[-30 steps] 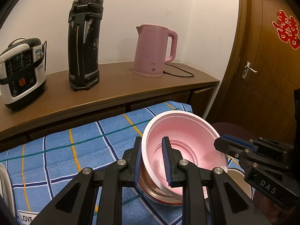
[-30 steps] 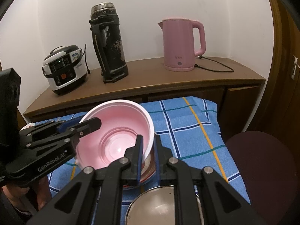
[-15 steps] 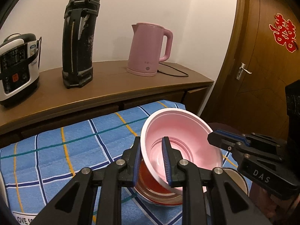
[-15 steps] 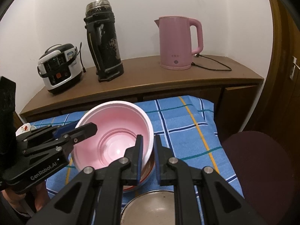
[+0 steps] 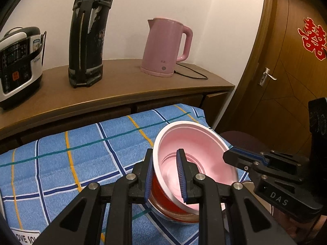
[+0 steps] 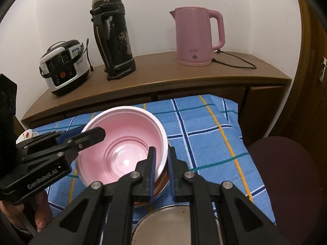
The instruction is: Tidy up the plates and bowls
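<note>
A pink bowl (image 5: 196, 149) with a red outside is held tilted over a glass-rimmed dish (image 5: 177, 216) on the blue checked cloth (image 5: 71, 155). My left gripper (image 5: 164, 175) is shut on the bowl's near rim, one finger inside and one outside. My right gripper (image 6: 161, 167) is shut on the opposite rim of the same bowl (image 6: 124, 145). The right gripper also shows in the left wrist view (image 5: 241, 159); the left gripper shows in the right wrist view (image 6: 90, 134). A metal bowl (image 6: 173, 224) lies below my right gripper.
A wooden sideboard (image 6: 155, 81) behind the cloth carries a rice cooker (image 6: 65, 65), a tall black flask (image 6: 112, 38) and a pink kettle (image 6: 196, 36). A dark red stool (image 6: 286, 173) stands to the right. A wooden door (image 5: 290, 65) is beyond.
Both grippers have carried the pink bowl slightly nearer and to the right, and it now tilts more over the dish below. Both grips are unchanged.
</note>
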A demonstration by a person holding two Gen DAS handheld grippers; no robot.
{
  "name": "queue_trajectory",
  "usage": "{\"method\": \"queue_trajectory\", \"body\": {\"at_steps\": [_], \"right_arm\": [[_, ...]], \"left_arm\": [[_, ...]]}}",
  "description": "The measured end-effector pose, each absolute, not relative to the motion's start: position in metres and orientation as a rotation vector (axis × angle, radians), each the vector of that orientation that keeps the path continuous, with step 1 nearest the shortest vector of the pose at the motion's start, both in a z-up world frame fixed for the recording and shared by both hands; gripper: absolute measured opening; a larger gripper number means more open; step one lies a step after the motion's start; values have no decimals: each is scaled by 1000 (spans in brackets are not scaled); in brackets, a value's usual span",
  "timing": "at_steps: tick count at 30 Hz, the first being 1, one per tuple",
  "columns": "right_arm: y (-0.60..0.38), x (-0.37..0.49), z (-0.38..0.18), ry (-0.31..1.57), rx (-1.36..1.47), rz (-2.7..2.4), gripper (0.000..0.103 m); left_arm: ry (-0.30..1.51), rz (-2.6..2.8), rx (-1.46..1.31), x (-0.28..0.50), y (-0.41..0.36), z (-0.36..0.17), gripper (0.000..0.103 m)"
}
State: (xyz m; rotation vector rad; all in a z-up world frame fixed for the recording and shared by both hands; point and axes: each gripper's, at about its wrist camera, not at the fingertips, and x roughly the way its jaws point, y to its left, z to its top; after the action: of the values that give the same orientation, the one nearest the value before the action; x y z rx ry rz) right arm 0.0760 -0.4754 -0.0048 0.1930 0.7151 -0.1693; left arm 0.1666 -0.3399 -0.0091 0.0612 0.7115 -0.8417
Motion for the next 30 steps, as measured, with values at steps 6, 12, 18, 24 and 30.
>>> {"method": "queue_trajectory", "body": {"at_steps": [6, 12, 18, 24, 30], "right_arm": [[-475, 78, -7, 726, 194, -168, 12], [-475, 79, -7, 734, 191, -166, 12], [-475, 79, -10, 743, 192, -163, 12], [-476, 78, -12, 749, 195, -162, 12], [-476, 78, -14, 754, 195, -161, 12]], "left_arm": [[725, -835, 73, 168, -341, -13, 23], [733, -833, 81, 168, -342, -14, 23], [739, -830, 86, 170, -343, -15, 23], [750, -831, 95, 170, -344, -19, 23], [760, -829, 105, 172, -346, -22, 23]]}}
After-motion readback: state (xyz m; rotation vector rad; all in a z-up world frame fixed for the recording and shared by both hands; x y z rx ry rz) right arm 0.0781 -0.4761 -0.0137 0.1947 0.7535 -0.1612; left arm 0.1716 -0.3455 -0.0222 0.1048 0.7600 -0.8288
